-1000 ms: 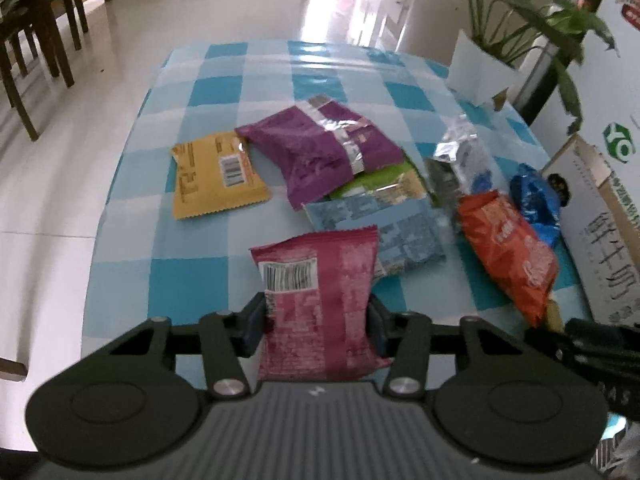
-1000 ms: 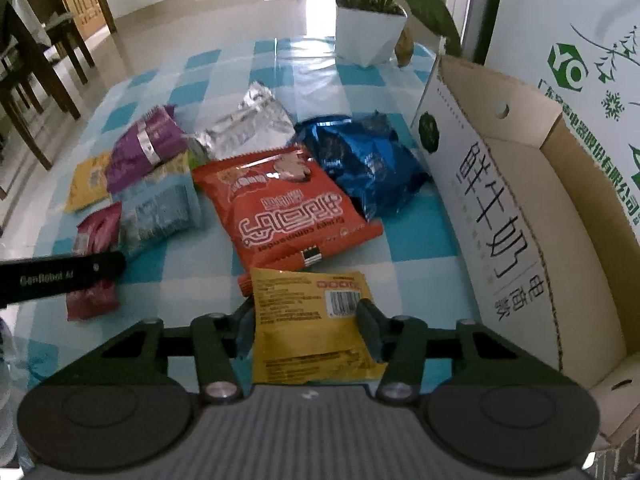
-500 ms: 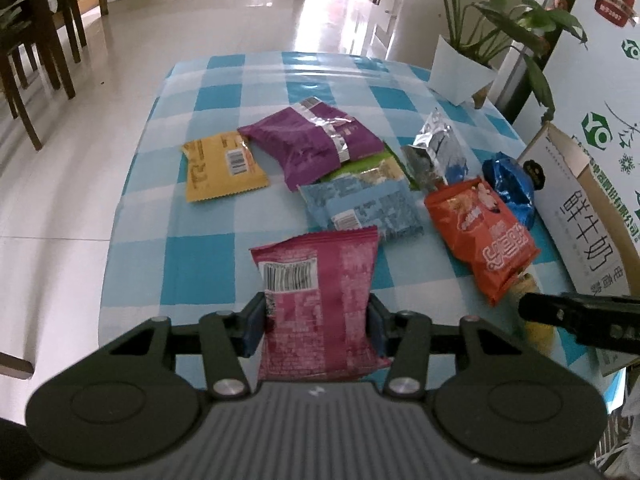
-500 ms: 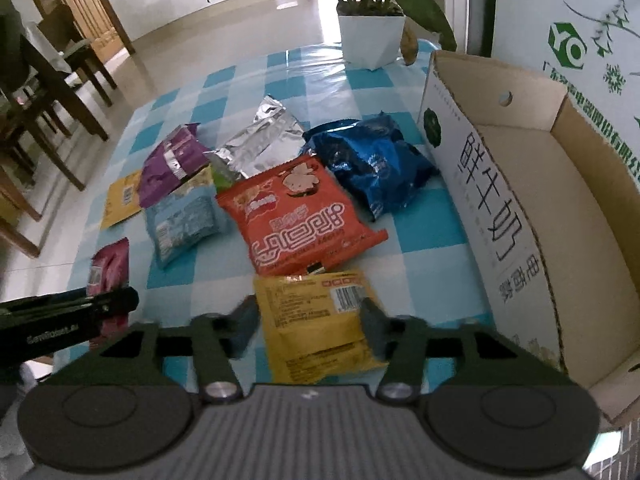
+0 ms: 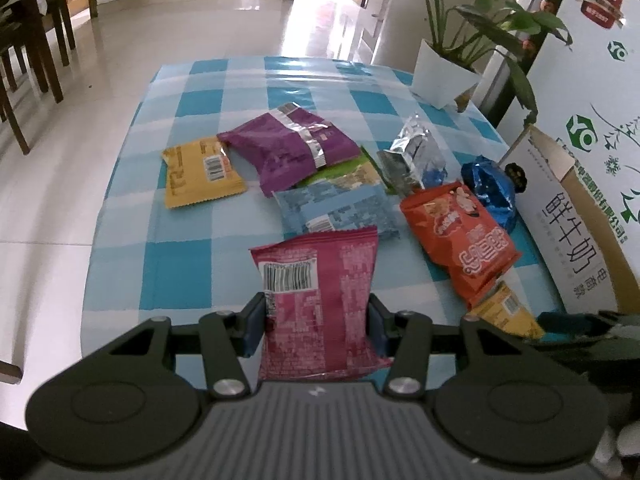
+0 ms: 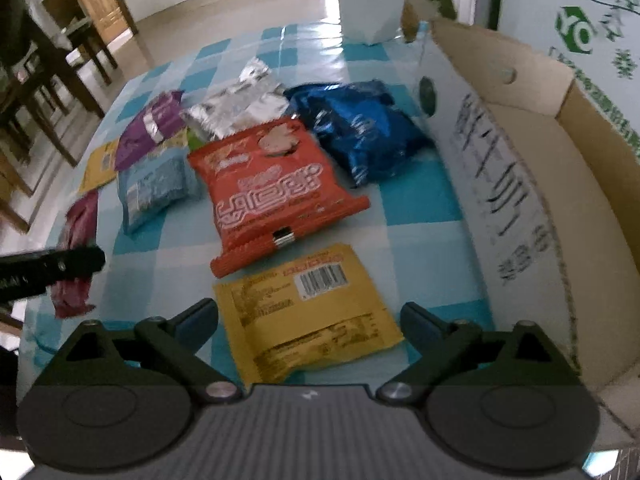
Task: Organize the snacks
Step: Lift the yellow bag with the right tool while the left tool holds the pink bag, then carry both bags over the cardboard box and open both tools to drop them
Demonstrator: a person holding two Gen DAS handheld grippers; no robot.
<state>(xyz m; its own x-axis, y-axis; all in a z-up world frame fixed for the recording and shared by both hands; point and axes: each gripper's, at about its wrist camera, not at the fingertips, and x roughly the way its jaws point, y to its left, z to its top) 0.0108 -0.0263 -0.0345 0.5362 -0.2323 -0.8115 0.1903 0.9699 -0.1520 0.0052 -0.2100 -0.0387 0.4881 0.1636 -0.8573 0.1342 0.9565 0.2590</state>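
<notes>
My left gripper (image 5: pixel 316 322) is shut on a pink snack packet (image 5: pixel 320 300), held up over the near part of the checked table (image 5: pixel 188 272). In the right wrist view my right gripper (image 6: pixel 310 320) has its jaws opening wide; a yellow packet (image 6: pixel 308 312) lies flat on the table between them, and neither pad touches it. Beyond it lie an orange packet (image 6: pixel 272 188), a blue foil packet (image 6: pixel 360 128), a silver one (image 6: pixel 236 108), a light blue one (image 6: pixel 156 184) and a purple one (image 6: pixel 152 128). The open cardboard box (image 6: pixel 532 200) stands to the right.
A second yellow packet (image 5: pixel 200 172) lies at the table's far left. A white plant pot (image 5: pixel 440 76) stands at the back right corner. Wooden chairs (image 5: pixel 24 40) stand on the floor to the left. The table's near and left edges drop off to tiled floor.
The right gripper's jaws have spread apart and let go of the yellow packet, which now lies on the table. The left gripper keeps hold of the pink packet and has drawn back slightly.
</notes>
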